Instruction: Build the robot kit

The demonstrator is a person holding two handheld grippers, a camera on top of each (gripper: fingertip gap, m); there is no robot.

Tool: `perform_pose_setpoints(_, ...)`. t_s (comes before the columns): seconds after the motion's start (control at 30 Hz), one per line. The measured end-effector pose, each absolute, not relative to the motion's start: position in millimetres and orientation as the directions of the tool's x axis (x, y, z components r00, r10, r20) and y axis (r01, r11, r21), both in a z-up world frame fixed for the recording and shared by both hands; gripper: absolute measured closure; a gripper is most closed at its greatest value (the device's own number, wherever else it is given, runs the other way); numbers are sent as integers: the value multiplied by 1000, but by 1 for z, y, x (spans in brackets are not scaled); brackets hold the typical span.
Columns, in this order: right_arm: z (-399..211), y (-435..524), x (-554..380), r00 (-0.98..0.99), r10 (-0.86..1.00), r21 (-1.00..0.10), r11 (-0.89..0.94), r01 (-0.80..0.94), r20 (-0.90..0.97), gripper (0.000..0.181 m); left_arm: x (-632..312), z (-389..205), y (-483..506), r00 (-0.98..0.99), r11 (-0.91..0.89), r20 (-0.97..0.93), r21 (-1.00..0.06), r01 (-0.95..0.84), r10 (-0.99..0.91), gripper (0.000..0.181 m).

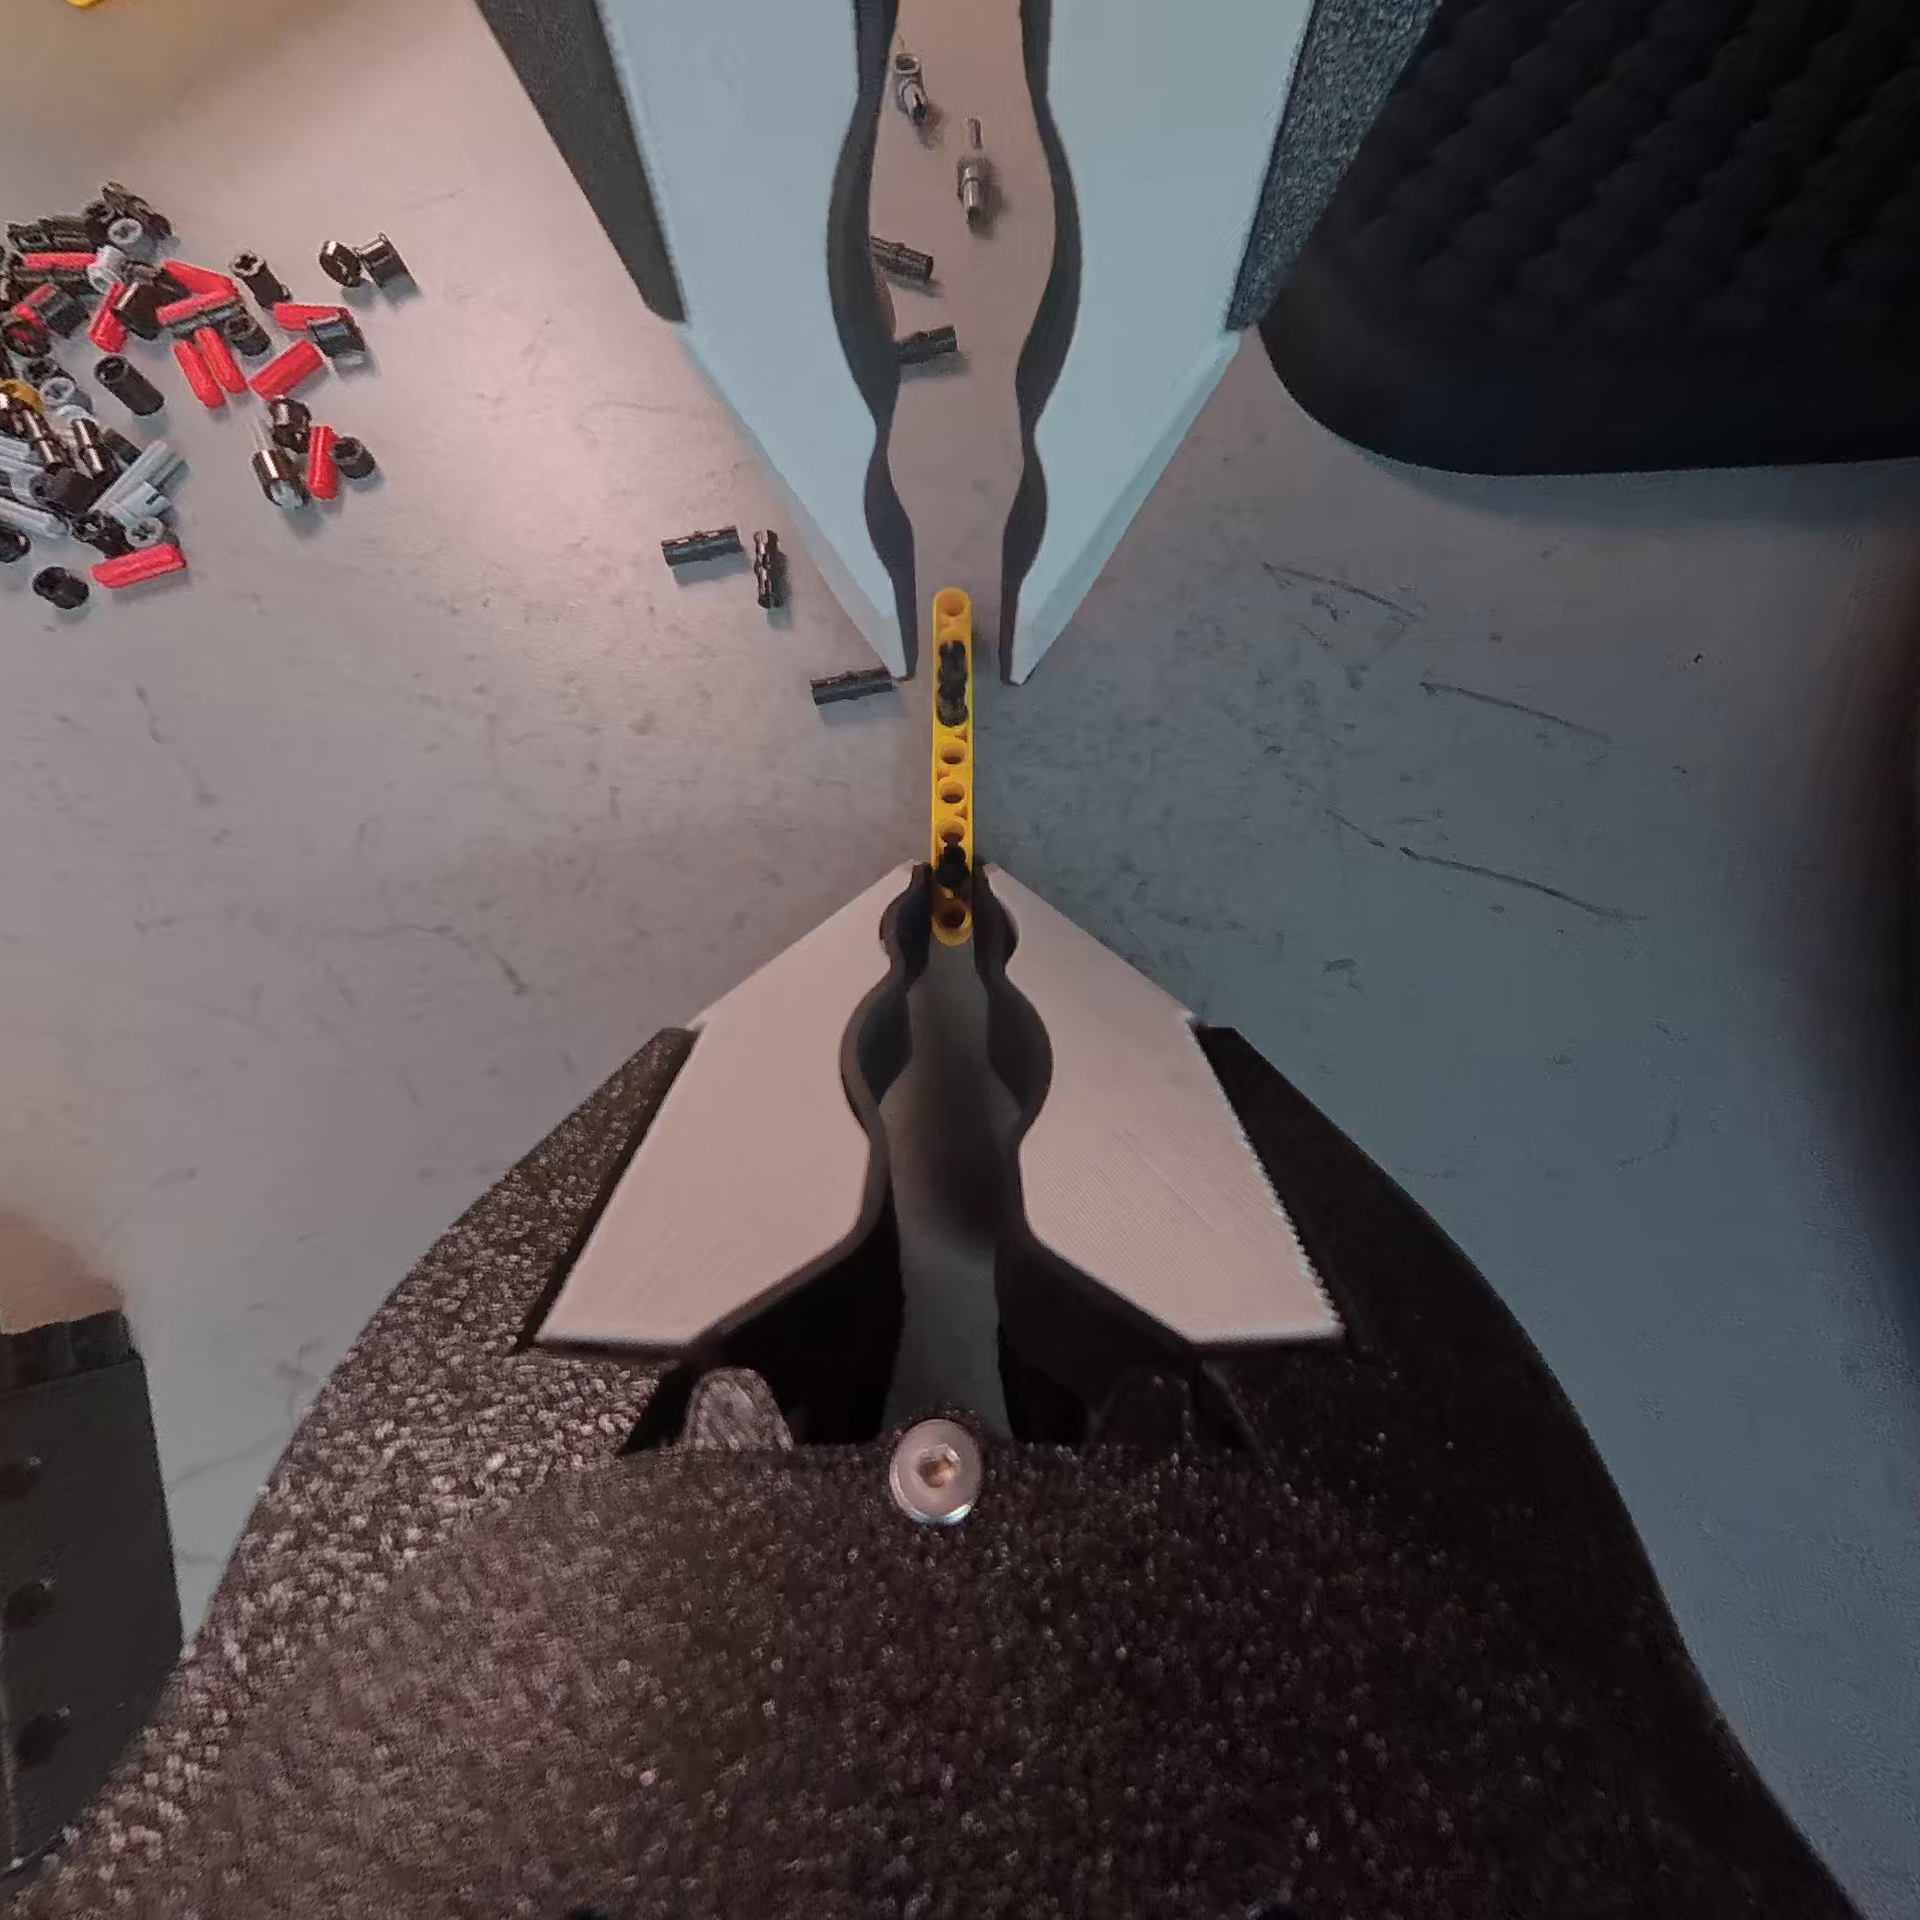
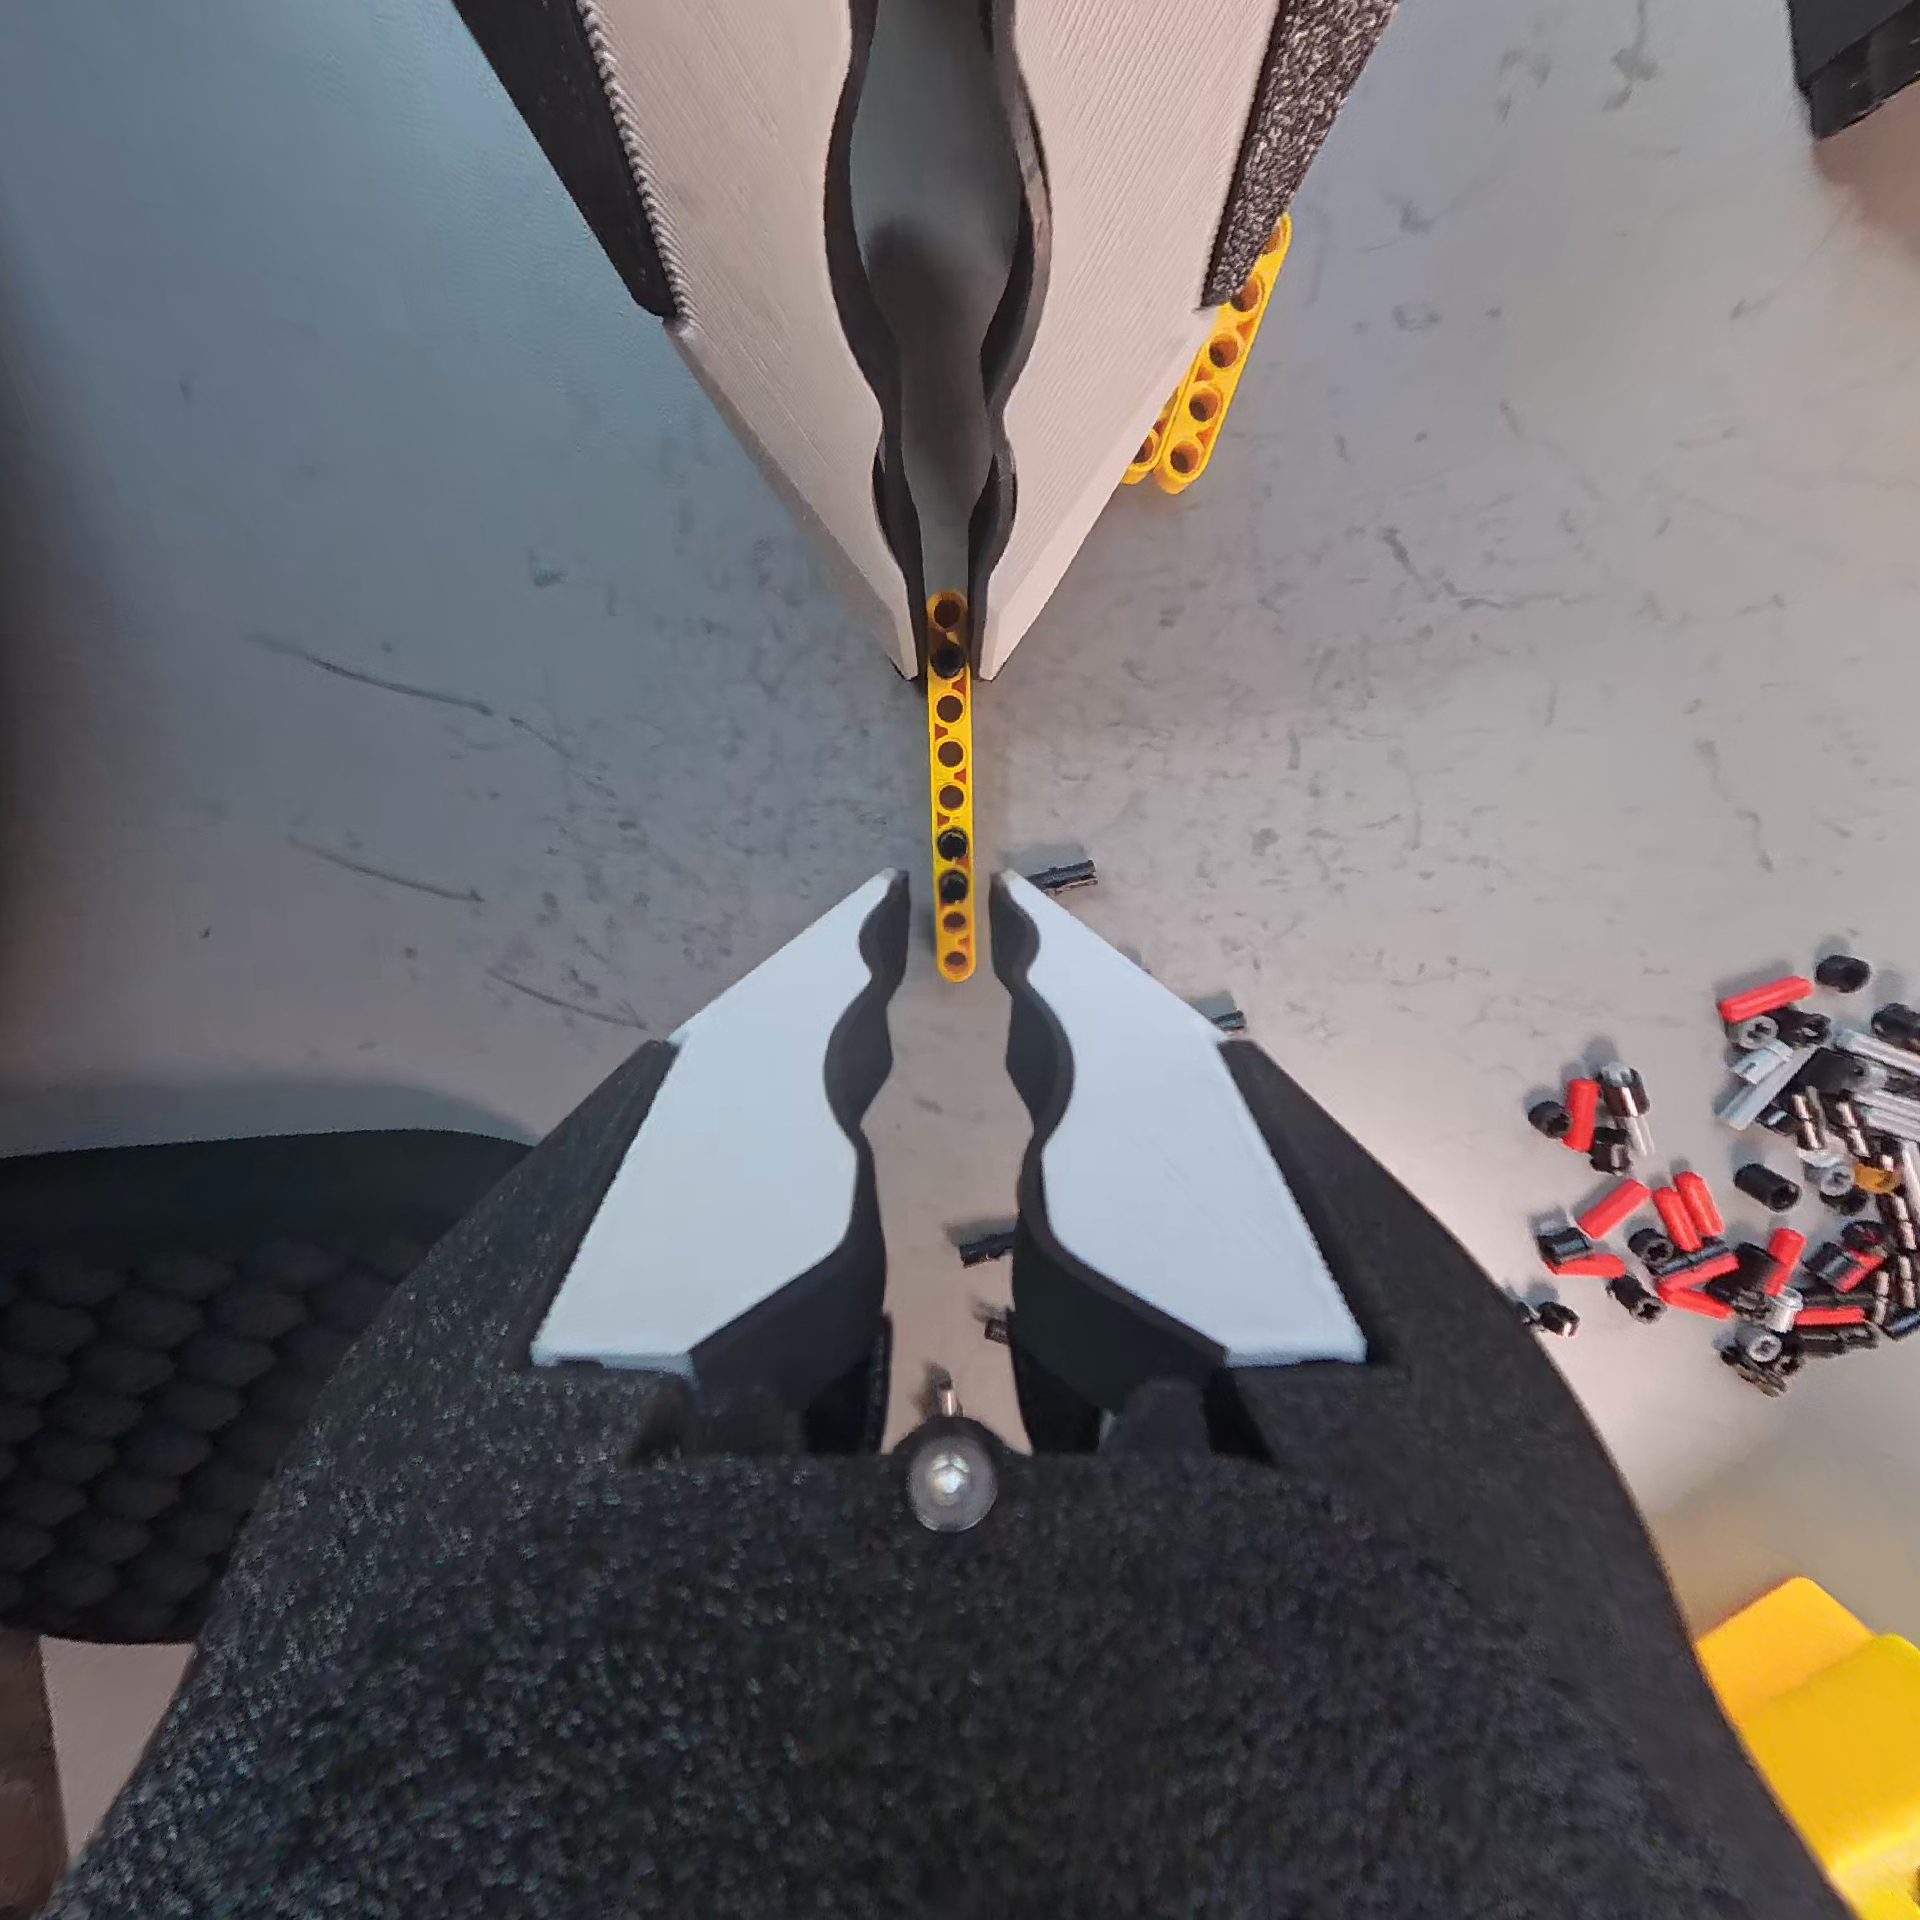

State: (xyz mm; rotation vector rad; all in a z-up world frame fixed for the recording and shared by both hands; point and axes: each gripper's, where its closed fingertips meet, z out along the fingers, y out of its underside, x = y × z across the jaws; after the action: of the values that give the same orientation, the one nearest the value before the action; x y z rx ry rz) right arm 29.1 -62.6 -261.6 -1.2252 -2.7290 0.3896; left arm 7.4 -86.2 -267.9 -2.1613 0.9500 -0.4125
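A thin yellow beam with holes (image 1: pixel 952 774) is held level above the grey table, between the two grippers, which face each other. Black pins (image 1: pixel 950 681) sit in some of its holes. My left gripper (image 1: pixel 951 878), with pale grey fingers, is shut on the beam's near end. In the right wrist view the left gripper (image 2: pixel 948 665) comes in from the top, clamped on the beam (image 2: pixel 950 753). My right gripper (image 2: pixel 948 883), with light blue fingers, is open. Its tips straddle the beam's other end with a gap on each side. It also shows in the left wrist view (image 1: pixel 958 670).
A pile of red, black and grey pins (image 1: pixel 135 384) (image 2: pixel 1766 1195) lies on the table. Loose black pins (image 1: pixel 701 545) lie near the fingers. More yellow beams (image 2: pixel 1210 384) lie behind the left gripper. A black textured pad (image 1: pixel 1621 208) and a yellow box (image 2: pixel 1829 1745) sit at the edges. My right fingertips sit around 4 cm from my left ones.
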Motion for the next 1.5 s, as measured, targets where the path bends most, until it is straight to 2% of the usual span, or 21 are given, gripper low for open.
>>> perform_pose_setpoints(0.1,-254,-62,26,-635,772,-340,601,723,14,171,7,-268,-86,676,-466,6,-730,-501,-737,174)
perform_pose_setpoints(0.27,-255,-63,27,-633,774,-361,588,724,-8,179,7,-268,-86,676,-465,6,-730,-501,-737,174)
perform_pose_setpoints(0.67,-256,-64,28,-651,758,-249,623,741,-40,181,8,-268,-86,673,-466,11,-730,-500,-739,174)
perform_pose_setpoints(0.73,-255,-63,29,-656,755,-243,634,734,-12,179,8,-268,-86,671,-463,8,-730,-503,-741,174)
perform_pose_setpoints(0.8,-254,-67,32,-663,748,-241,639,731,-29,168,8,-268,-86,669,-460,4,-730,-506,-743,174)
perform_pose_setpoints(0.9,-257,-66,28,-670,742,-237,651,721,0,179,9,-268,-87,666,-459,7,-730,-507,-746,174)
perform_pose_setpoints(1.2,-259,-68,28,-693,720,-210,672,710,-41,181,8,-268,-87,664,-461,14,-730,-505,-748,174)
perform_pose_setpoints(1.33,-257,-67,26,-659,752,-311,630,712,15,179,8,-268,-88,664,-456,4,-730,-509,-747,174)
perform_pose_setpoints(1.4,-249,-71,24,-621,783,-426,568,704,17,168,8,-268,-88,665,-454,0,-730,-511,-747,174)
perform_pose_setpoints(1.5,-225,-64,14,-524,851,-639,427,640,44,163,8,-268,-88,662,-458,9,-730,-508,-749,174)
